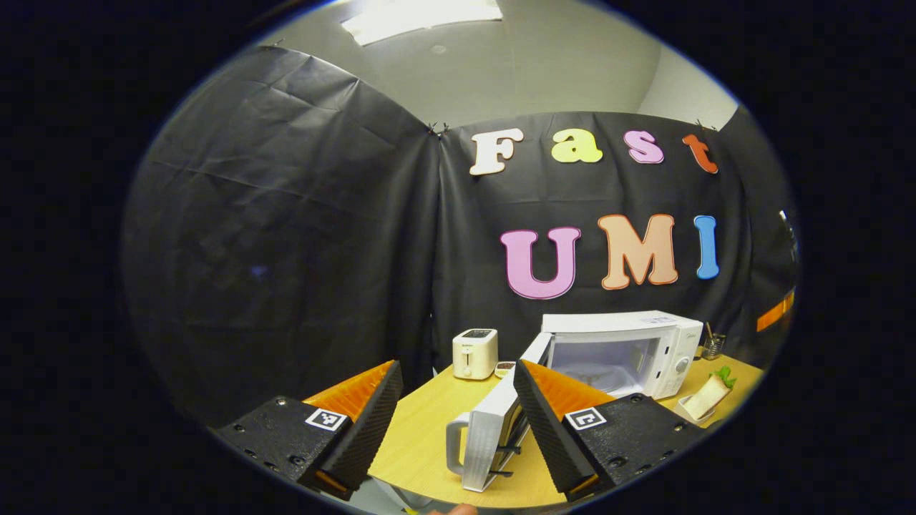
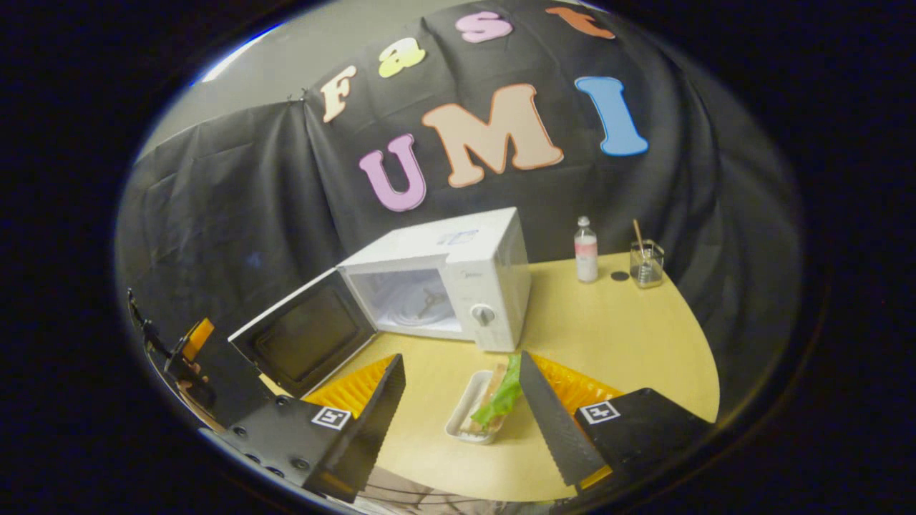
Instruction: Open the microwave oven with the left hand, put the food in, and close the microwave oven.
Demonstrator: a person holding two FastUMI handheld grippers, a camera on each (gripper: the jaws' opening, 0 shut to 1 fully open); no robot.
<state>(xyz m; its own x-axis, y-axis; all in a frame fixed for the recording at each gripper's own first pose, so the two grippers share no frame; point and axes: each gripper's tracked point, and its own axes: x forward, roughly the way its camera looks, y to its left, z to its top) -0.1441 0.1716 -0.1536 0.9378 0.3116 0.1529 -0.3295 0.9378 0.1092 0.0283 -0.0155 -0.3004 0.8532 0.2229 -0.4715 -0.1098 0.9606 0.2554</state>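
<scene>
Left gripper view, L to R: left gripper (image 1: 452,422) spread wide, nothing held; toaster (image 1: 474,353) at table (image 1: 422,429) back; door (image 1: 494,422) swung open, its handle between the fingers w/o contact; microwave (image 1: 630,350) cavity bare; sandwich (image 1: 708,395) in tray far right.

Right gripper view: door (image 2: 304,332) open at left, microwave (image 2: 458,275) behind. Right gripper (image 2: 464,411) wide open, empty; sandwich (image 2: 497,397) in tray (image 2: 465,408) on table between fingers, close to right one, contact unclear. Bottle (image 2: 585,250), glass (image 2: 646,263) at back right.
</scene>
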